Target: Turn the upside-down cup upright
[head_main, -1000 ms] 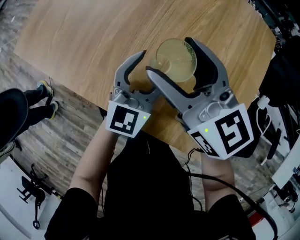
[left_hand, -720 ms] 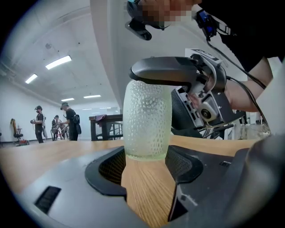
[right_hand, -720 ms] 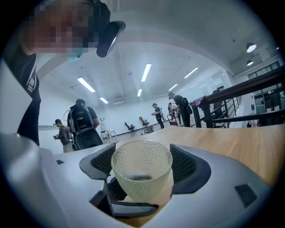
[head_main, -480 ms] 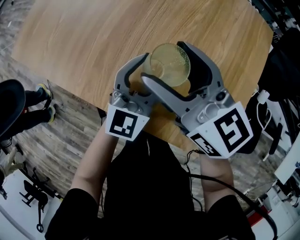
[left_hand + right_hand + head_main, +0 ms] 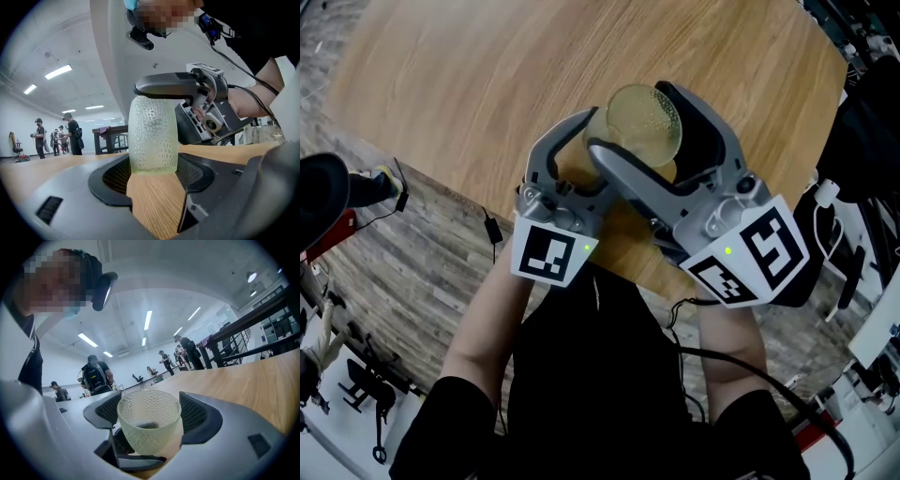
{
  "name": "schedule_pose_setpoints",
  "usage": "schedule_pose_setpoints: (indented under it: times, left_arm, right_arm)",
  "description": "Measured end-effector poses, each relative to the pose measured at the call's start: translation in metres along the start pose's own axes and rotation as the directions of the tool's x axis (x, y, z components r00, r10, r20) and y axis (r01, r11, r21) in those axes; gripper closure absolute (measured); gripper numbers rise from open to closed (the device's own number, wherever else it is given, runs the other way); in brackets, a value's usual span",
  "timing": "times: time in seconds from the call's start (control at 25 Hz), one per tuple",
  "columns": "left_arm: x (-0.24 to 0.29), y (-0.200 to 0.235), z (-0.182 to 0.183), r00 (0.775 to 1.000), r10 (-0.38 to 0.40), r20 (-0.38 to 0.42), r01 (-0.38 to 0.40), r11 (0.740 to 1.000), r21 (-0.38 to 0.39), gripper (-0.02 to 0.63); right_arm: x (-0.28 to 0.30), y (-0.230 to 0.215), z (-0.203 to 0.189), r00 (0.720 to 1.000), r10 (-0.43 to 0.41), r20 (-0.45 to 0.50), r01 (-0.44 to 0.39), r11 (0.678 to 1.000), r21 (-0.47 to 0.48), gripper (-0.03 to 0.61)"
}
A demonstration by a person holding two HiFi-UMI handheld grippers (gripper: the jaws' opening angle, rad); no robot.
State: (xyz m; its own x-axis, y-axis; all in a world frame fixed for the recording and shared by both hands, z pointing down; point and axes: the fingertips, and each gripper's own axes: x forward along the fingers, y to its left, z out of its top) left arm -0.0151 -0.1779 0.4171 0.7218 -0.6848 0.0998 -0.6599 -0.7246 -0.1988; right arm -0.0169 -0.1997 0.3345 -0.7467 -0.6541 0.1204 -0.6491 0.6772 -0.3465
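A pale yellow-green dimpled glass cup (image 5: 643,124) stands mouth up over the wooden table (image 5: 469,75) near its front edge. My right gripper (image 5: 642,122) is shut on the cup's upper part, one pad on each side (image 5: 149,413). In the right gripper view I look into the open mouth of the cup (image 5: 149,425). My left gripper (image 5: 609,150) comes in lower, from the left, and its pads sit against the cup's lower end (image 5: 153,176). The left gripper view shows the cup (image 5: 153,136) upright, with a right jaw crossing its top. Whether the base touches the table is hidden.
The table's front edge (image 5: 478,202) runs diagonally just under my hands, with plank flooring (image 5: 422,272) beyond it. A bystander's shoe (image 5: 380,183) is at the left. Cables and white equipment (image 5: 834,234) crowd the right side. Several people stand far off in both gripper views.
The left gripper has moved in from beside the cup and its jaws have narrowed onto it. The right gripper and cup shifted slightly left, and the right gripper rolled a little.
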Motion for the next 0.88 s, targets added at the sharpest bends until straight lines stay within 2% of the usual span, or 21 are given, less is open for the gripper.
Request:
schedule_pose_setpoints:
  times: [0.16,0.48,0.76,0.88]
  left_arm:
    - [-0.004,0.004,-0.001,1.000,0.012,0.002,-0.012,1.000,0.001,0.318]
    - [-0.014,0.003,0.004,1.000,0.010,0.019,-0.010,1.000,-0.010,0.318]
    - [-0.016,-0.001,0.006,0.999,-0.002,0.032,0.002,1.000,0.011,0.318]
    - [-0.017,-0.003,0.001,1.000,-0.013,0.018,0.013,1.000,-0.003,0.319]
  right_arm:
    - [0.001,-0.010,0.004,0.999,-0.025,0.037,0.024,0.999,0.022,0.209]
    - [-0.007,-0.048,-0.003,0.986,-0.156,0.054,0.154,0.987,0.041,0.210]
    - [-0.007,-0.080,-0.032,0.965,-0.260,-0.028,0.261,0.964,0.046,0.210]
    - [-0.007,-0.088,-0.046,0.953,-0.294,-0.073,0.297,0.954,0.038,0.210]
